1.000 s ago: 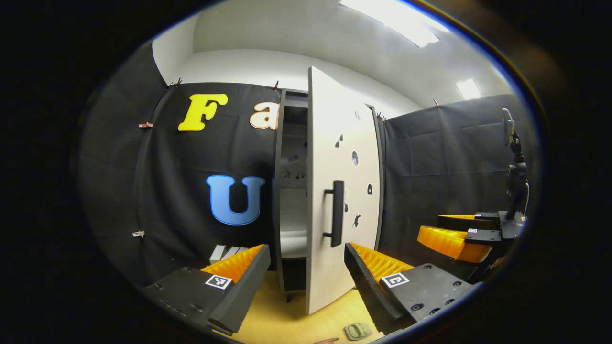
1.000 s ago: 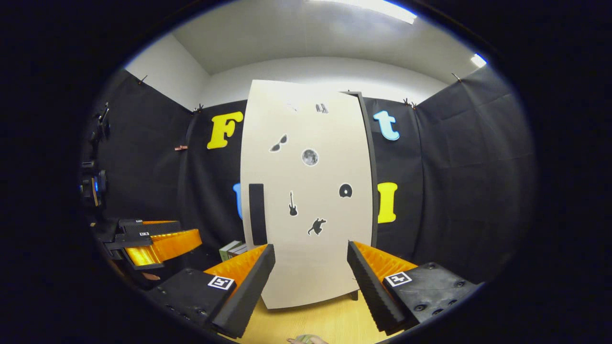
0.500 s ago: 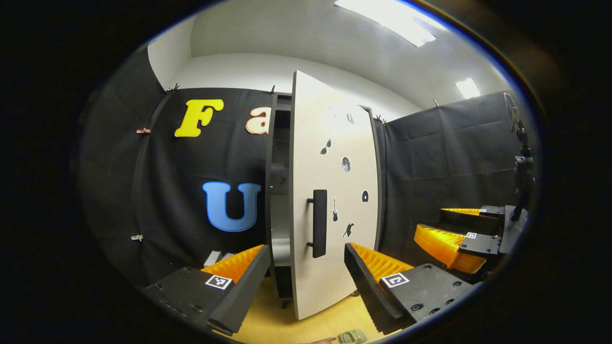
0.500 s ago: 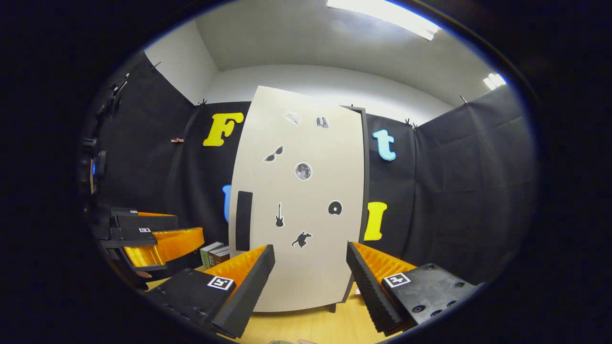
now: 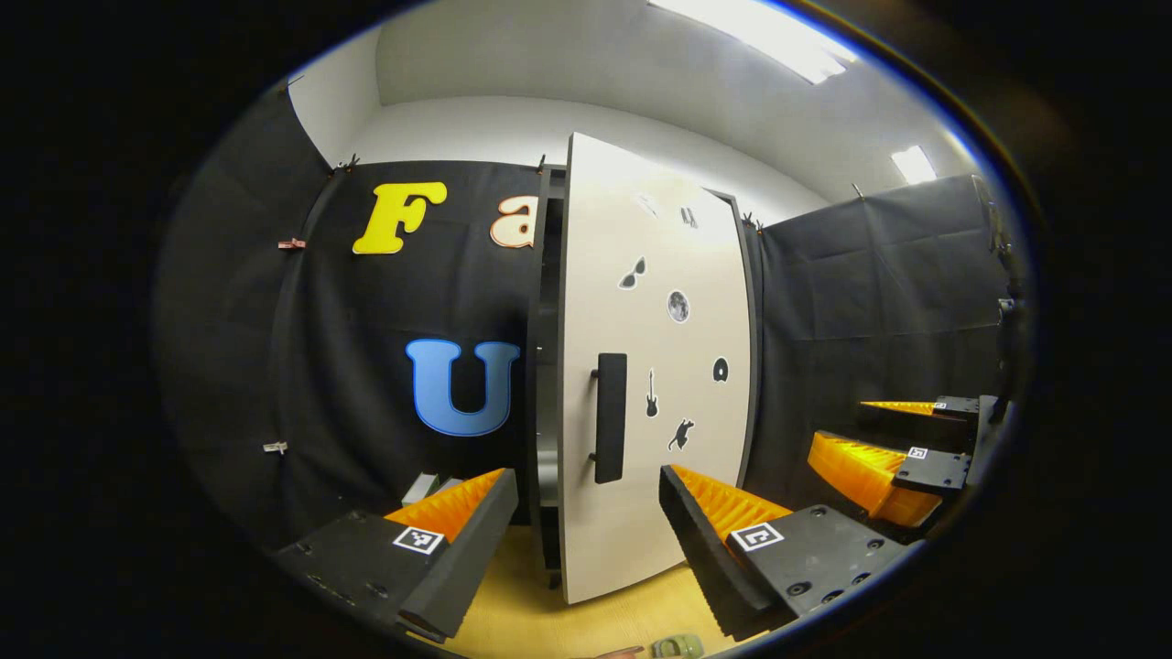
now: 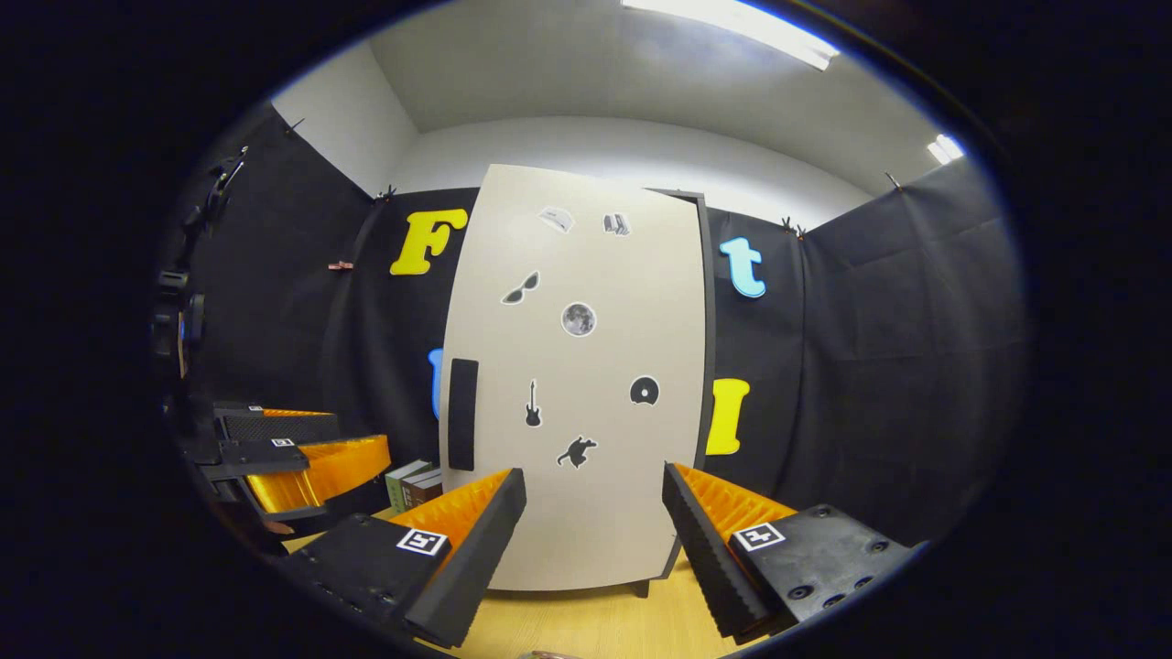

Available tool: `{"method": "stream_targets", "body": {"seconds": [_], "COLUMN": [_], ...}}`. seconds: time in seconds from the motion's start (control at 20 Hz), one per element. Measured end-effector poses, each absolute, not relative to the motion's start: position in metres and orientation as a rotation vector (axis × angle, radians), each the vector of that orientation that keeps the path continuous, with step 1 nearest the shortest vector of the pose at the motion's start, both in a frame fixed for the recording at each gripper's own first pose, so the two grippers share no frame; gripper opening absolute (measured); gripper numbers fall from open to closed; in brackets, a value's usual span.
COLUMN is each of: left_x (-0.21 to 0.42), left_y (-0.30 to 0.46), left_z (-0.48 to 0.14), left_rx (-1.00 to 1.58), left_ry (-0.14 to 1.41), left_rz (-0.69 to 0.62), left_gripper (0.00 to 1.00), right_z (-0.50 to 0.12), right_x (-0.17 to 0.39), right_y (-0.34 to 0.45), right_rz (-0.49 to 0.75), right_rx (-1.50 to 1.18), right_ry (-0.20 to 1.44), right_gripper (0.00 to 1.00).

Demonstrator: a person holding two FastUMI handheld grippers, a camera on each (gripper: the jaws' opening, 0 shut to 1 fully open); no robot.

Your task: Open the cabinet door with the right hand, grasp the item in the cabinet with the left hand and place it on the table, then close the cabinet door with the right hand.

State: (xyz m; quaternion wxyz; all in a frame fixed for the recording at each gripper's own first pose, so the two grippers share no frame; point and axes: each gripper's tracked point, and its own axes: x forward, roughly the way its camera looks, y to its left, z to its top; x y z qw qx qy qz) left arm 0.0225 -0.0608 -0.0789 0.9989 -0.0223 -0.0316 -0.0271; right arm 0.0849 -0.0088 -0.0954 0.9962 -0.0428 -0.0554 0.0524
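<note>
The closing of the cabinet door (image 5: 641,366) is judged to be the step in hand. In the left gripper view the door is seen ajar, with a narrow dark gap left between its handle edge and the cabinet (image 5: 542,366) frame, and the black handle (image 5: 610,417) is set near that edge. In the right gripper view the door face is seen almost square on, and the gap cannot be made out.

The right claw (image 6: 593,513) is held wide open with nothing between its fingers, in front of the lower part of the door and apart from it. The left claw (image 5: 586,513) is likewise spread wide and empty, and is aimed at the gap and the handle.

A small pale-green item (image 5: 676,646) is seen on the counter (image 5: 513,613) at its near edge, below the left claw; this is taken to be the thing removed from the cabinet, though too little of it is shown for certainty. Some books (image 6: 412,483) are stood at the far left of the counter beside the cabinet.

For the next move, the door face is to be pushed by the right claw until the gap is shut.
</note>
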Motion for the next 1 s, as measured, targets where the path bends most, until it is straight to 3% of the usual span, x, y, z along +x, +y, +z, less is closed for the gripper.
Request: {"method": "stream_targets", "body": {"seconds": [1.0], "left_x": [0.024], "left_y": [-0.1], "left_z": [-0.069], "left_rx": [-0.03], "left_ry": [-0.087], "left_rz": [-0.129], "left_gripper": [0.97], "right_z": [-0.102], "right_x": [0.089], "right_y": [-0.03], "right_rz": [0.077], "right_rx": [-0.101], "right_ry": [-0.082], "right_gripper": [0.97]}}
